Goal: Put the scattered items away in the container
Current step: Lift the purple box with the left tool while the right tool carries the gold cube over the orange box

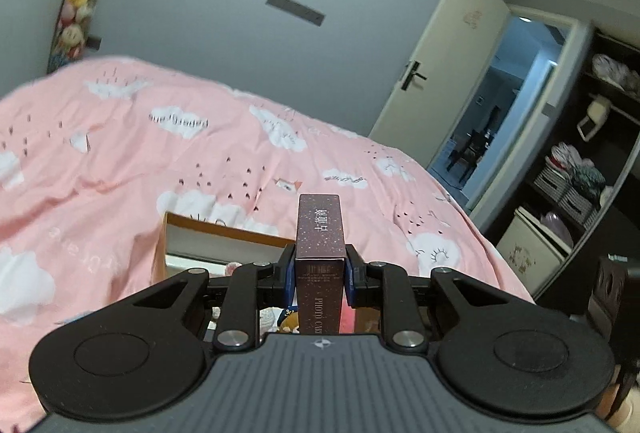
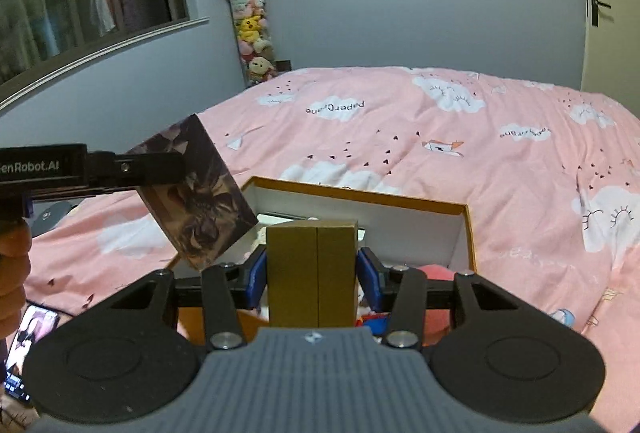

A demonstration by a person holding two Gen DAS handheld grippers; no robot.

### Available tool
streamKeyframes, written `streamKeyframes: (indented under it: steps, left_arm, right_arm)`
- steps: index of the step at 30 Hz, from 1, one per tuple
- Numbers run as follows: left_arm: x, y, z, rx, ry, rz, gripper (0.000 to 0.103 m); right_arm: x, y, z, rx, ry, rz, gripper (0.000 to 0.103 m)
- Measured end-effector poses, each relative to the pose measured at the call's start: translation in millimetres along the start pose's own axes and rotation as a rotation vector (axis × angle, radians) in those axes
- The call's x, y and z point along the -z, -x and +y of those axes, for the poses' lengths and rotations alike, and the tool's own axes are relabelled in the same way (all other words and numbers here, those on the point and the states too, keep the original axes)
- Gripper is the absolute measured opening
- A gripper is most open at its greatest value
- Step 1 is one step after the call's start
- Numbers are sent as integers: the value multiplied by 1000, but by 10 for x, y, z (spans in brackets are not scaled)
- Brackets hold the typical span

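My left gripper (image 1: pixel 319 269) is shut on a slim maroon photo-card box (image 1: pixel 320 229), held upright above the container. In the right wrist view that same box (image 2: pixel 200 193) shows its printed face, clamped by the left gripper (image 2: pixel 160 169) at the left. My right gripper (image 2: pixel 312 273) is shut on a gold-brown cardboard box (image 2: pixel 312 269) between its blue pads (image 2: pixel 370 283). The container (image 2: pixel 460 229), an orange-rimmed white box, lies open on the pink bed below both grippers, with several small items inside. Its far wall (image 1: pixel 224 233) shows behind the left fingers.
A pink quilt with white clouds (image 2: pixel 440 137) covers the bed. A phone (image 2: pixel 28 337) lies at the lower left beside a person's hand (image 2: pixel 12 265). A tube of plush toys (image 2: pixel 250 21) stands in the corner. An open door (image 1: pixel 440 65) and shelves (image 1: pixel 580 173) are at the right.
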State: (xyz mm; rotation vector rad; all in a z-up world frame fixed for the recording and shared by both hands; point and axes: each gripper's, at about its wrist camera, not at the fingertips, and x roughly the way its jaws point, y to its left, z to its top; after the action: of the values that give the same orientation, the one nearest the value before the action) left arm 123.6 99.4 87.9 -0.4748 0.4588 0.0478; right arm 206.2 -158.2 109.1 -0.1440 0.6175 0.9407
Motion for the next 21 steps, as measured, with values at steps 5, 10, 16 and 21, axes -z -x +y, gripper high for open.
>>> streamKeyframes:
  steps: [5,10,16,21]
  left_arm:
    - [82,-389,205,-27,76,64,26]
    - [235,-657,355,-42,156,146,26]
    - [314,-874,399,-83,164,193,26]
    - [386,-951,404,-115,174,211,26]
  right_arm:
    - [-24,-374,-78,-7,-23,63,50]
    - [50,-623,-191,-11,-87,128,50]
    - [115,-734,-224,-1,-126,171,50]
    - [175,-851,-222,27,-110,188,50]
